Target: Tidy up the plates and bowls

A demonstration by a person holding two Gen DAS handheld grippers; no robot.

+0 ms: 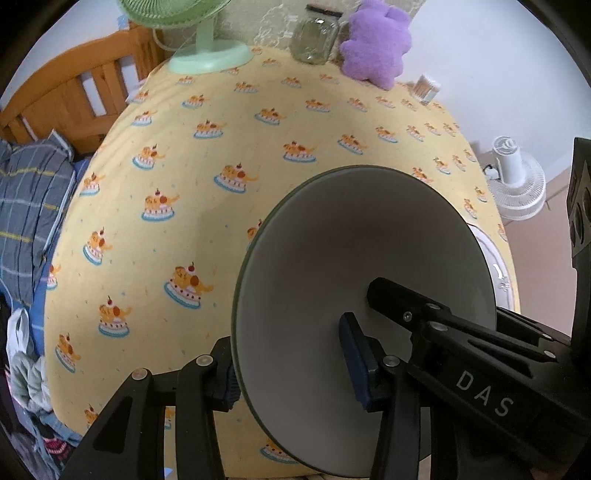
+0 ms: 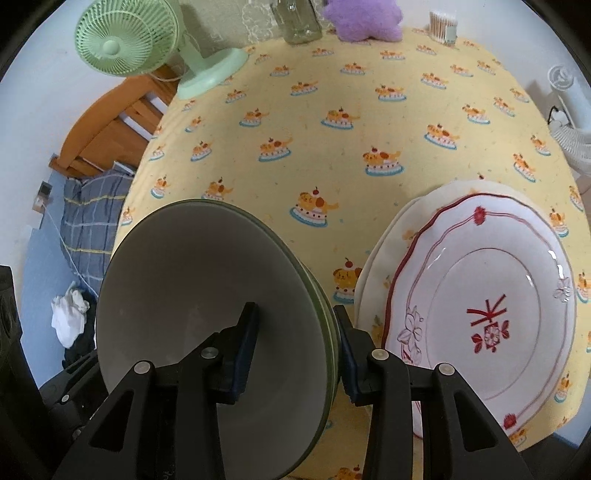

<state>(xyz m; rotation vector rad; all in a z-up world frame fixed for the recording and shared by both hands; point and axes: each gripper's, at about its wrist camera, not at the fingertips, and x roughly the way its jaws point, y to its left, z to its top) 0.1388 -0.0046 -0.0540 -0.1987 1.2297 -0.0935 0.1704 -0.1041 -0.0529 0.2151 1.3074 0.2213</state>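
Item: grey bowl (image 2: 207,295), green outside, lifted above tabletop (image 2: 332,147). My left hand-held gripper (image 1: 291,369) clamps one rim side, my right hand-held gripper (image 2: 295,350) the other. Plates (image 2: 480,295) already stacked alongside. Remaining, my guess: bowl placement.

On the desk (image 2: 369,110) I count two plates (image 2: 491,295), stacked, the red-trimmed one on top. The green-rimmed bowls (image 2: 207,280) look like two nested together, though I can't be sure of the number. One glass jar (image 1: 314,40), one purple plush (image 1: 375,46), one box of cotton swabs (image 2: 443,26). Two fans: one green (image 2: 125,37), one white (image 1: 517,181).
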